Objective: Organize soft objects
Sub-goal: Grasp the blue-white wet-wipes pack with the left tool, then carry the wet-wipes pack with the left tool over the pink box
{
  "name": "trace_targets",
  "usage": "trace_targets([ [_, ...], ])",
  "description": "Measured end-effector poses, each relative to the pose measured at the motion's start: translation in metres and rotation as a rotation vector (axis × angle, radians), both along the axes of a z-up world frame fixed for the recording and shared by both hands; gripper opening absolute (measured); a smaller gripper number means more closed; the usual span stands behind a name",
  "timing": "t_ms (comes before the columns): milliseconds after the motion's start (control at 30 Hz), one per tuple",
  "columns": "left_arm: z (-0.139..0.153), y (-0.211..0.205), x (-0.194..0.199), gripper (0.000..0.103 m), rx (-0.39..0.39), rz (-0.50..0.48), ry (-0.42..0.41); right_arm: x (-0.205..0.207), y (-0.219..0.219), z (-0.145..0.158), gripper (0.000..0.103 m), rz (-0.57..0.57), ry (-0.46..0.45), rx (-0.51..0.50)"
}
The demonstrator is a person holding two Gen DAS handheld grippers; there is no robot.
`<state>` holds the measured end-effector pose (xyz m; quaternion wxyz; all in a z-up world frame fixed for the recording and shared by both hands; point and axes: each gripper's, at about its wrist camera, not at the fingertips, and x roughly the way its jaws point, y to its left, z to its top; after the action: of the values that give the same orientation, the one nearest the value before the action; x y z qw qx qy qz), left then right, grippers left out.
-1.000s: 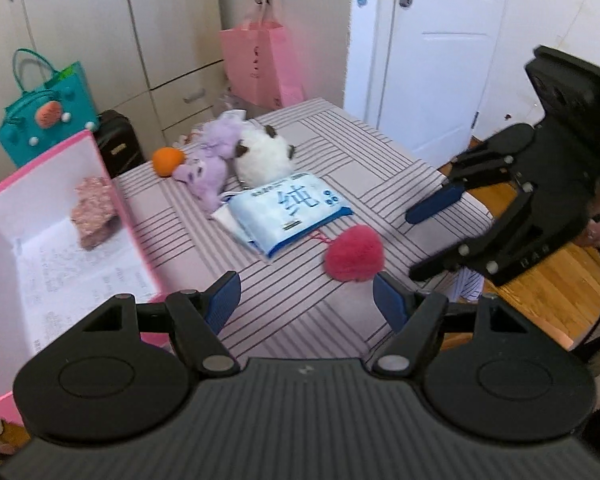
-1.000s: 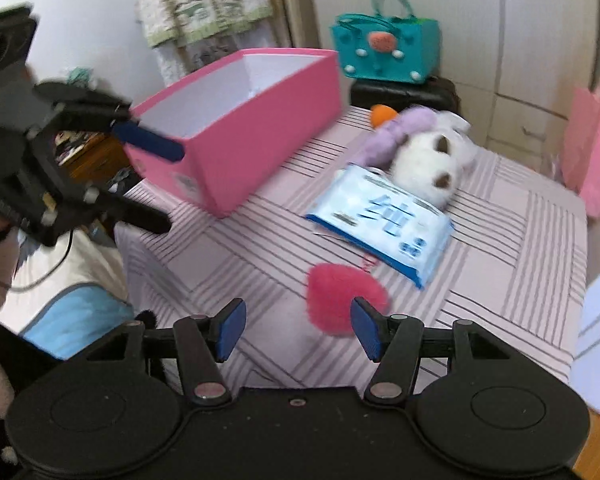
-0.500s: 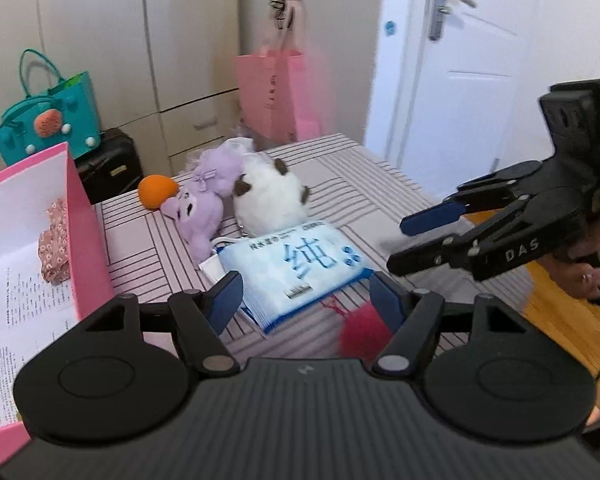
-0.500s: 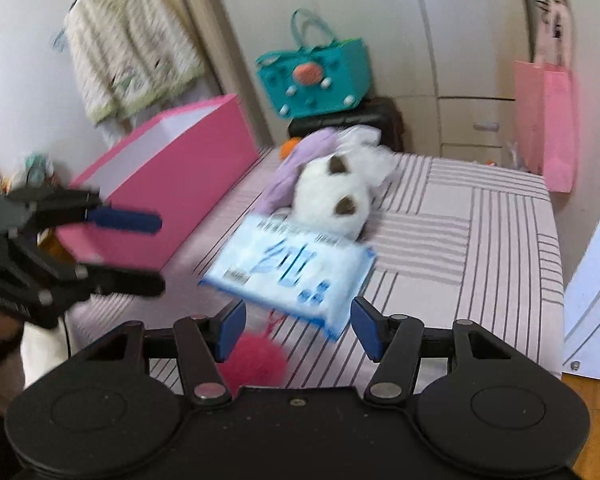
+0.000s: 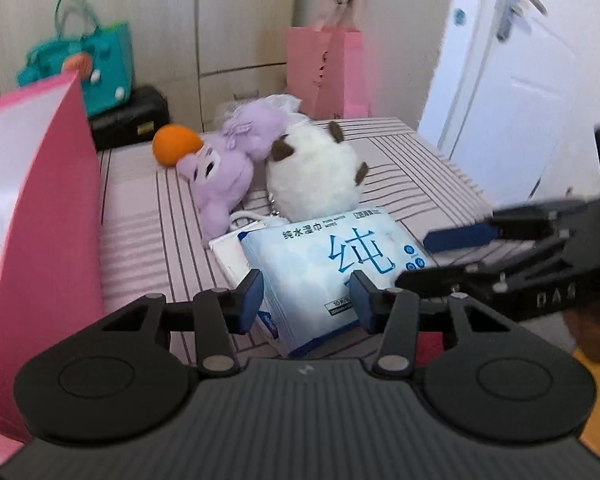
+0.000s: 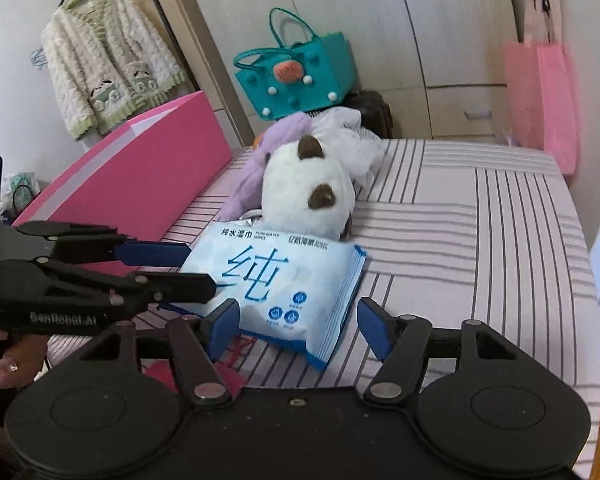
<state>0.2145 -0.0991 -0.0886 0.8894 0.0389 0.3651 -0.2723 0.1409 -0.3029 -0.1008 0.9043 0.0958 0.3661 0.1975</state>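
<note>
Lying flat, wipes pack (image 5: 332,268) runs diagonally between both spread tongs, unpinched.

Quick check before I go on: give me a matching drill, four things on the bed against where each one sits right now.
Things:
1. orange ball
2. white plush
3. wipes pack
4. pink box

Places:
A. nearest the cameras, in front of the plush toys
B. along the left edge in the left wrist view
C. behind the purple plush's head
D. just right of the purple plush

Pairs: 1-C, 2-D, 3-A, 4-B
</note>
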Motion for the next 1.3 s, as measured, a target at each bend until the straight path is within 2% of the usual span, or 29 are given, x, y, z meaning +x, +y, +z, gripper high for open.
trace_targets([
  [100, -0.002, 0.005, 0.004, 0.047, -0.041, 0.030, 0.048, 0.002, 0.003, -0.001, 0.070, 0.018, 0.003, 0.011],
  [233, -0.007, 0.004, 0.003, 0.047, -0.067, 0.047, 0.049, 0.004, 0.007, -0.008, 0.069, 0.031, 0.016, 0.015],
  [300, -0.009, 0.002, 0.001, 0.047, -0.064, 0.050, 0.027, 0.001, 0.009, -0.009, 0.063, 0.022, 0.000, -0.004],
  [333, -0.009, 0.002, -0.001, 0.047, -0.065, 0.052, 0.021, 0.000, 0.009, -0.009, 0.057, 0.014, -0.005, -0.008],
  [367, -0.009, 0.003, -0.002, 0.046, -0.066, 0.053, 0.015, -0.002, 0.008, -0.009, 0.052, 0.011, -0.004, 0.006],
  [400, -0.010, 0.003, -0.003, 0.045, -0.070, 0.055, 0.012, -0.002, 0.005, -0.010, 0.052, 0.007, 0.001, 0.029],
  [467, -0.010, 0.004, -0.005, 0.040, -0.083, 0.069, 0.006, -0.004, 0.003, -0.011, 0.039, -0.013, 0.000, 0.037],
  [533, -0.011, 0.003, -0.007, 0.036, -0.094, 0.075, 0.002, -0.005, 0.004, -0.011, 0.037, -0.017, -0.004, 0.027],
  [633, -0.011, 0.002, -0.008, 0.032, -0.108, 0.093, 0.001, -0.005, 0.004, -0.010, 0.035, -0.005, -0.008, 0.014],
  [867, -0.008, -0.001, -0.017, 0.032, -0.107, 0.082, -0.023, -0.015, 0.005, -0.003, 0.034, -0.007, -0.044, 0.002],
  [1167, 0.011, 0.010, -0.025, 0.032, -0.145, 0.052, -0.023, -0.027, 0.009, 0.024, 0.034, -0.007, -0.084, -0.004],
  [1300, 0.025, 0.020, -0.035, 0.033, -0.173, 0.053, -0.015, -0.033, 0.014, 0.036, 0.035, 0.006, -0.067, 0.013],
])
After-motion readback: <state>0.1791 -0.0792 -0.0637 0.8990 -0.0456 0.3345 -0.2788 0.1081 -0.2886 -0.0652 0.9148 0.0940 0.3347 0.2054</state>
